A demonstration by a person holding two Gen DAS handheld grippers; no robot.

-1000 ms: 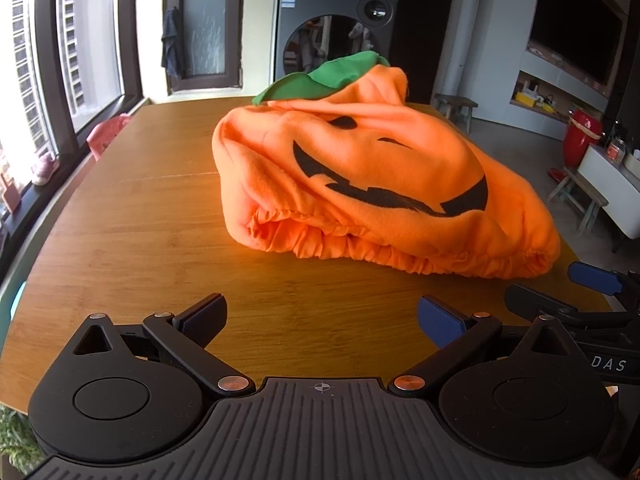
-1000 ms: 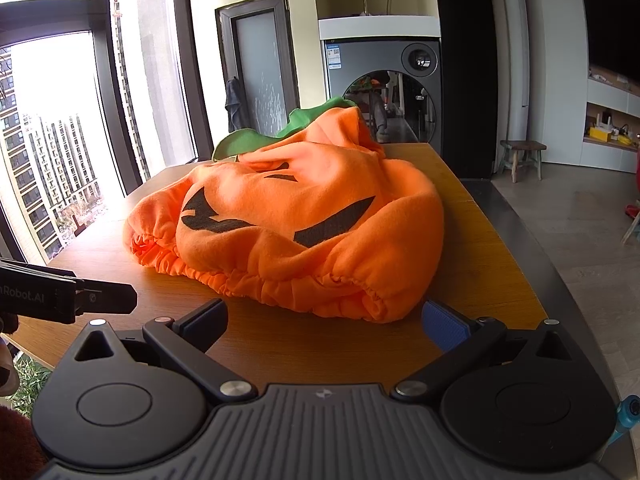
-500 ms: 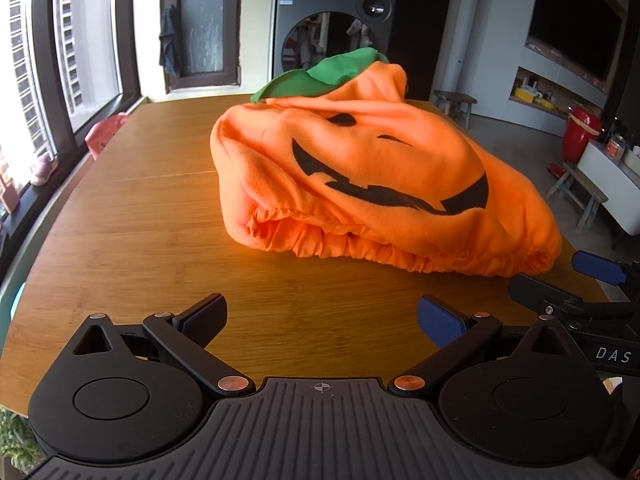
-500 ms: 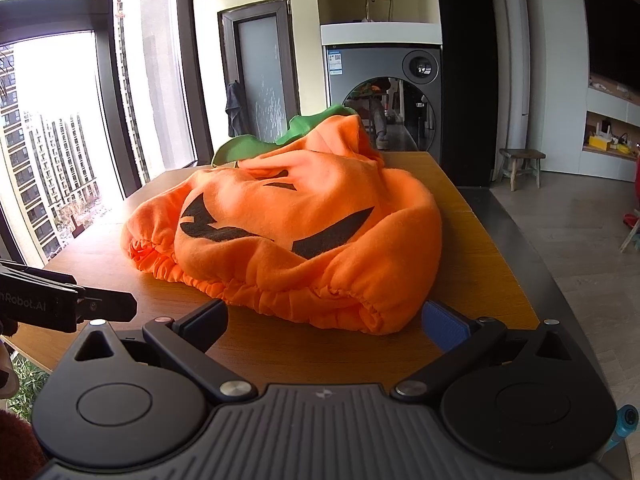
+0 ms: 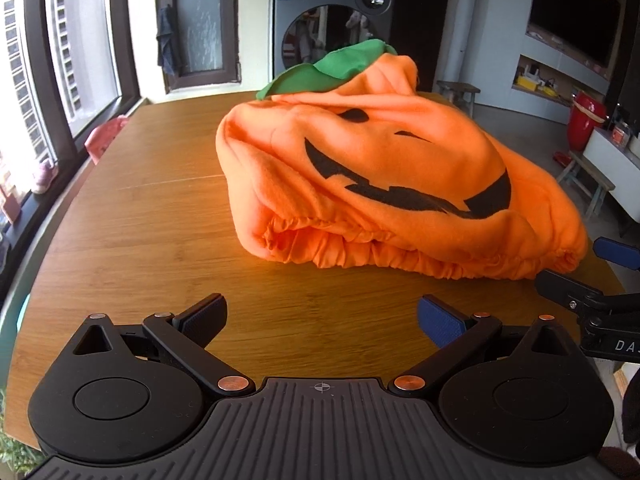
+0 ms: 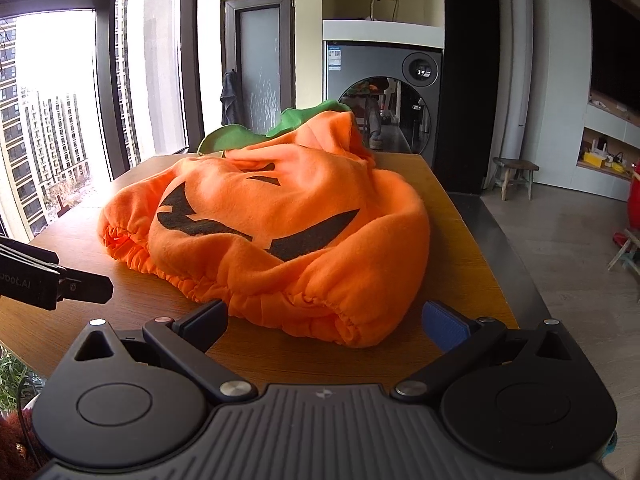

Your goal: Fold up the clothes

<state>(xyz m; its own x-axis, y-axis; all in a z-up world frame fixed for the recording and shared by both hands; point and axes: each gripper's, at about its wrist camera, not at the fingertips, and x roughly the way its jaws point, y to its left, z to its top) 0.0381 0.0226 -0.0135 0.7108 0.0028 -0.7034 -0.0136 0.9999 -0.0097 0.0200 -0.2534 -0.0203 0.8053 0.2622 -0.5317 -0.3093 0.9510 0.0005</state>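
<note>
- While my left gripper (image 5: 322,314) hangs spread wide over bare desk (image 5: 132,236), holding nothing, the orange pumpkin costume (image 5: 392,184) lies heaped ahead on the wood, clear of my fingers (green collar (image 5: 332,70) at its far end).
- From the right wrist, my right gripper (image 6: 326,322) is also spread and empty, its left finger (image 6: 204,322) just beside the costume's gathered hem (image 6: 280,300); I cannot tell whether they touch.
</note>
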